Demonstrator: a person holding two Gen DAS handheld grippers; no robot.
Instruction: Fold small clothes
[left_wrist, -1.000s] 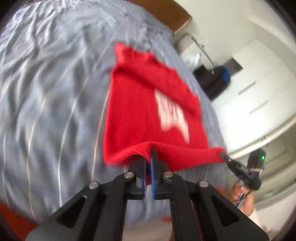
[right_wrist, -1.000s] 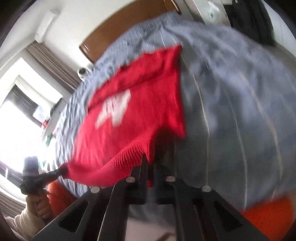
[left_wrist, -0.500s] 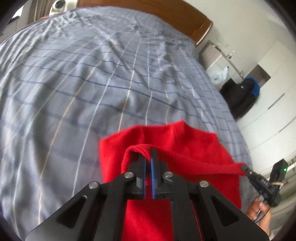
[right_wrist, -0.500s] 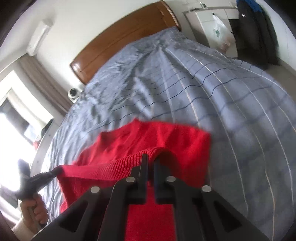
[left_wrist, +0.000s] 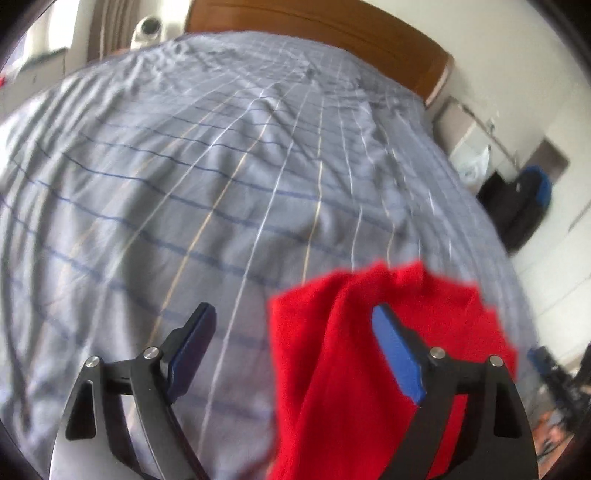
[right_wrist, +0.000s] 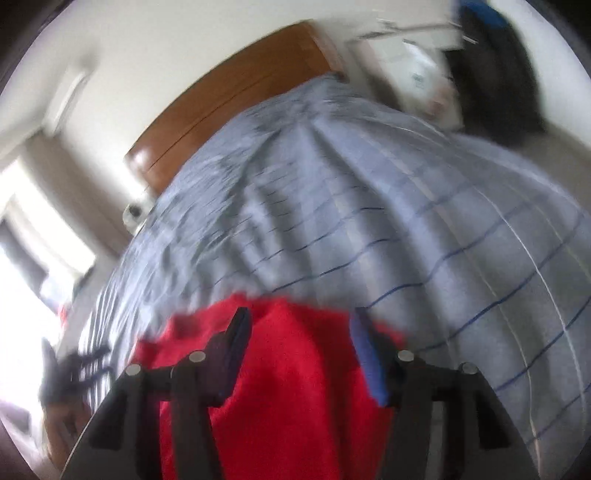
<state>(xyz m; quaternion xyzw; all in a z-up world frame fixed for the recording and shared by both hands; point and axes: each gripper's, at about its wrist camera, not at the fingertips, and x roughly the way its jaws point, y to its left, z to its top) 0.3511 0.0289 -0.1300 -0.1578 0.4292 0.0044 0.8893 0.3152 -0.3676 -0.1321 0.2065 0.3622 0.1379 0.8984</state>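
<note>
Both jaws just opened: left gripper (left_wrist: 291, 347) wide, right gripper (right_wrist: 299, 350) partway, neither gripping. Red sweater (left_wrist: 332, 369) lies folded at the near edge of the bedspread (left_wrist: 221, 166); pulling back could snag its top layer and undo the fold

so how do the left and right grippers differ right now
The left gripper gapes wider than the right gripper. The left's gap is mostly over the grey bedspread, with the red garment under its right finger; the right's gap is filled by the garment. Shared: both have just been opening, blue pads clear of the cloth.
</note>
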